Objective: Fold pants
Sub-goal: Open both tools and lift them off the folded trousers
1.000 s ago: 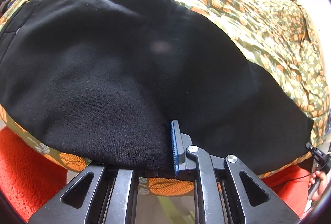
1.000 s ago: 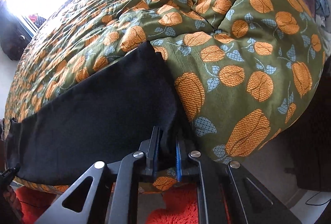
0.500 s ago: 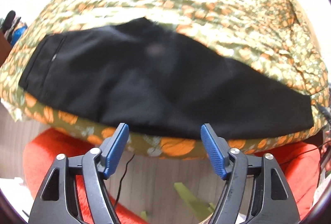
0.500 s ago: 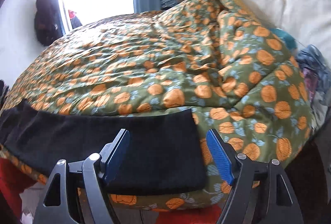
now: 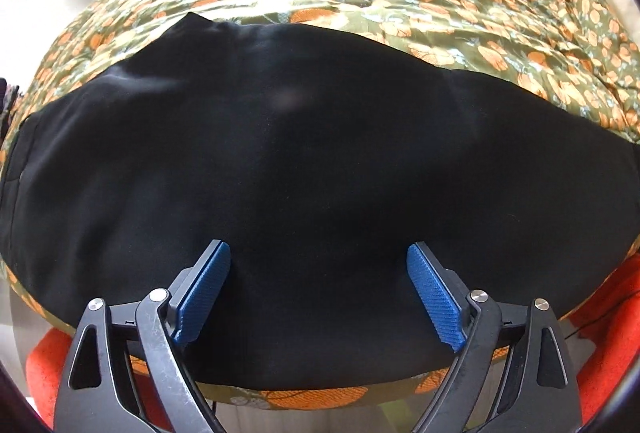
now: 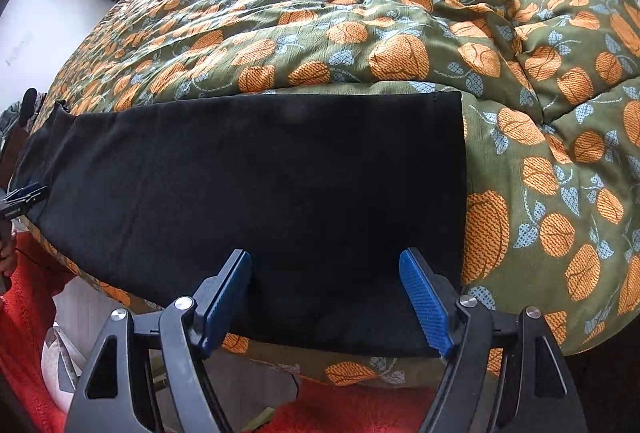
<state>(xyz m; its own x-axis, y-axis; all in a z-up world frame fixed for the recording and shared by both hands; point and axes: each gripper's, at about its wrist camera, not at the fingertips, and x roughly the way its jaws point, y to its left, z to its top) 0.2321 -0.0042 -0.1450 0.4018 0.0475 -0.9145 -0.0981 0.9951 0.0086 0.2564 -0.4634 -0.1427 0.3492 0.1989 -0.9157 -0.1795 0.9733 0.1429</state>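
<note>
Pants (image 5: 320,169) lie flat along the bed's (image 6: 360,33) near edge – folded lengthwise, I judge. Both my fingers just opened; left gripper (image 5: 318,297) and right gripper (image 6: 324,301) gape wide, holding nothing. Risk – slick fabric sliding off the quilt's overhang.

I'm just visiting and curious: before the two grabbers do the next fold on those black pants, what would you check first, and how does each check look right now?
1. Left gripper free of cloth: ok. Its jaws have just opened wide, and the blue pads stand apart over the black pants.
2. Right gripper free of cloth: ok, jaws wide, pads apart.
3. Pants lying flat on the duvet: ok, smooth, one long strip.
4. Right end squared up: ok, the edge runs straight.
5. Far left end tidy: cannot tell, it curves out of view.
6. Layers underneath aligned: cannot tell, the top layer hides them.
</note>
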